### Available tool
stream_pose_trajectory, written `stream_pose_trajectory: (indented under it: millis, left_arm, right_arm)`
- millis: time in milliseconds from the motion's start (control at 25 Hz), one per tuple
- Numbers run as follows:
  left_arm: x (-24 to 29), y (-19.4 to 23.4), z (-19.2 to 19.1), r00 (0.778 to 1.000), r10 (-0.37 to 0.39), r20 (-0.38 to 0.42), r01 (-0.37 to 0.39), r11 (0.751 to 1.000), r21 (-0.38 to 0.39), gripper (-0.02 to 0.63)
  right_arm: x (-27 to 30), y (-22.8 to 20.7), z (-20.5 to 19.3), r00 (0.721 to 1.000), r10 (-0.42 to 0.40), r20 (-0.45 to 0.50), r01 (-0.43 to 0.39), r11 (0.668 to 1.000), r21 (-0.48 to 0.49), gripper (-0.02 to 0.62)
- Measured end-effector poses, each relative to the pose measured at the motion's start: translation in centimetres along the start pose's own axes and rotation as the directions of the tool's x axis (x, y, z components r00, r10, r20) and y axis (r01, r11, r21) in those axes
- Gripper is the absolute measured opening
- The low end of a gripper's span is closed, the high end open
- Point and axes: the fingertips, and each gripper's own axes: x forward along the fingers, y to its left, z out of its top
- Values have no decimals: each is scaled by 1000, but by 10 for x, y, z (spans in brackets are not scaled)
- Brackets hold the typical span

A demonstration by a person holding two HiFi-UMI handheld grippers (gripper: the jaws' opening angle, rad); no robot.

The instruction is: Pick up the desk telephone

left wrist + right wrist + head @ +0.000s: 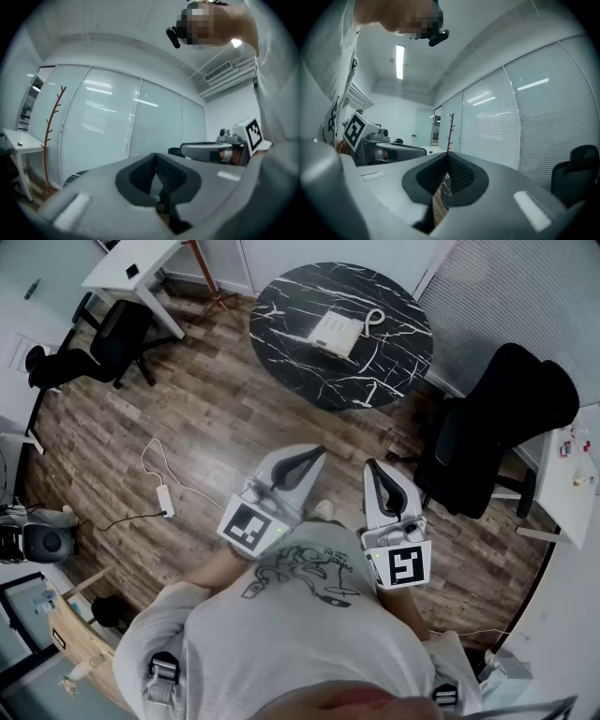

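A white desk telephone (331, 332) with a coiled cord lies on the round black marble table (281, 306) at the top of the head view. My left gripper (317, 454) and right gripper (370, 468) are held close to my chest, well short of the table, both pointing level toward it. Both are shut with nothing between the jaws. In the left gripper view the left gripper (156, 157) faces glass walls with blinds, and the right gripper (206, 150) shows at its side. The right gripper view shows the right gripper (448, 157) shut too, with the left gripper (379, 147) beside it.
A black office chair (497, 427) stands right of the table, another black chair (103, 343) at the left by a white desk (131, 273). A white power strip with cable (165, 498) lies on the wooden floor. A red coat stand (49, 136) stands by the glass wall.
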Motion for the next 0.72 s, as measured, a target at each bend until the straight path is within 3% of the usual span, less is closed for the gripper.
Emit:
stream_pose_trajectory:
  millis: [720]
  left_arm:
    - [51,-29,-19,999,35,-21,-35,999,-3,8]
  right_arm:
    - [-28,-58,-13,999,0,35,-1,999,32,6]
